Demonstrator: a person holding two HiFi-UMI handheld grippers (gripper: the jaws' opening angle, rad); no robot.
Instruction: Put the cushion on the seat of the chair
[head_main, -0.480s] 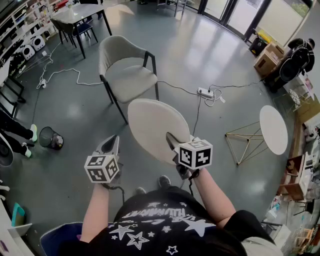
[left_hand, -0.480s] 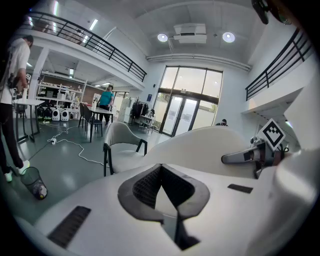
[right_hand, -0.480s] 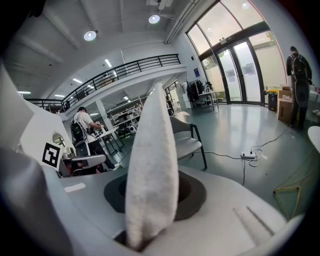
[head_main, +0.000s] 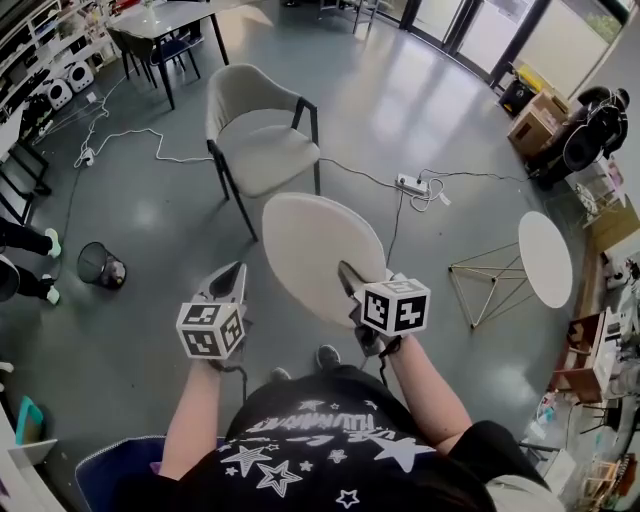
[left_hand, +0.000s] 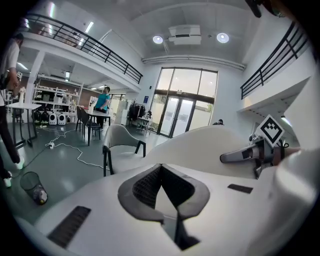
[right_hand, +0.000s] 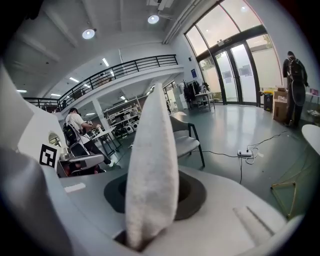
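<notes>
A round beige cushion (head_main: 315, 250) hangs in the air in front of me, tilted, its near edge pinched by my right gripper (head_main: 347, 272), which is shut on it. In the right gripper view the cushion (right_hand: 150, 165) stands edge-on between the jaws. The grey upholstered chair (head_main: 265, 155) with dark legs stands on the floor just beyond the cushion, its seat bare. My left gripper (head_main: 236, 272) is held left of the cushion and apart from it; its pads (left_hand: 147, 185) meet with nothing between them. The chair (left_hand: 122, 142) also shows in the left gripper view, left of the cushion (left_hand: 210, 145).
A power strip (head_main: 410, 185) and white cables trail across the floor right of and behind the chair. A round white table (head_main: 546, 258) and a gold wire frame (head_main: 490, 285) stand to the right. A waste bin (head_main: 100, 268) sits at left, a dark table (head_main: 165, 25) far back.
The view has shifted a little. My right gripper still holds the cushion in about the same place, and the left gripper has barely moved.
</notes>
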